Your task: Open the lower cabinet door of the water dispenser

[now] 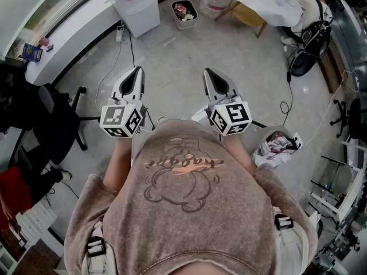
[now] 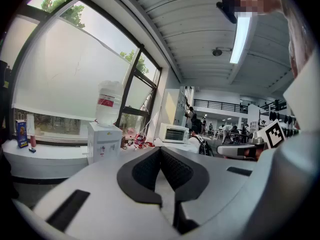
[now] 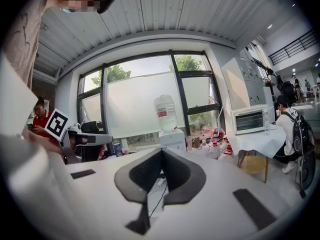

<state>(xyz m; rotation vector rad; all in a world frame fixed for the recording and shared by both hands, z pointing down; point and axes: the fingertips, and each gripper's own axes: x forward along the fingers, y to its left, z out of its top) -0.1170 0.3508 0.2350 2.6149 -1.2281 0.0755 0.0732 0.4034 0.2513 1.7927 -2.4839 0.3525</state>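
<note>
The person stands in the open floor (image 1: 189,50) of the room and holds both tools in front of the body, side by side and apart, almost level. This seems to be a carrying posture, because nothing is within reach to grasp. The left hand-held gripper (image 1: 137,71) has its jaws pressed together with nothing between them, and the right hand-held gripper (image 1: 208,72) is pressed together and empty too. Both tips point toward the water dispenser (image 1: 137,6), which stands well apart from them, beside the curved white ledge (image 1: 74,30) under the windows, with a small bin (image 1: 184,11) just beside it. The dispenser stands upright, so its long axis is vertical, with the big water bottle (image 3: 165,112) on its top. Its front with the taps is turned into the room, toward the person, so the lower cabinet door should face the same way. The door itself cannot be made out: both gripper views hide the low part behind the gripper body. As a judgement, the approach is not yet done and the door is untouched.
</note>
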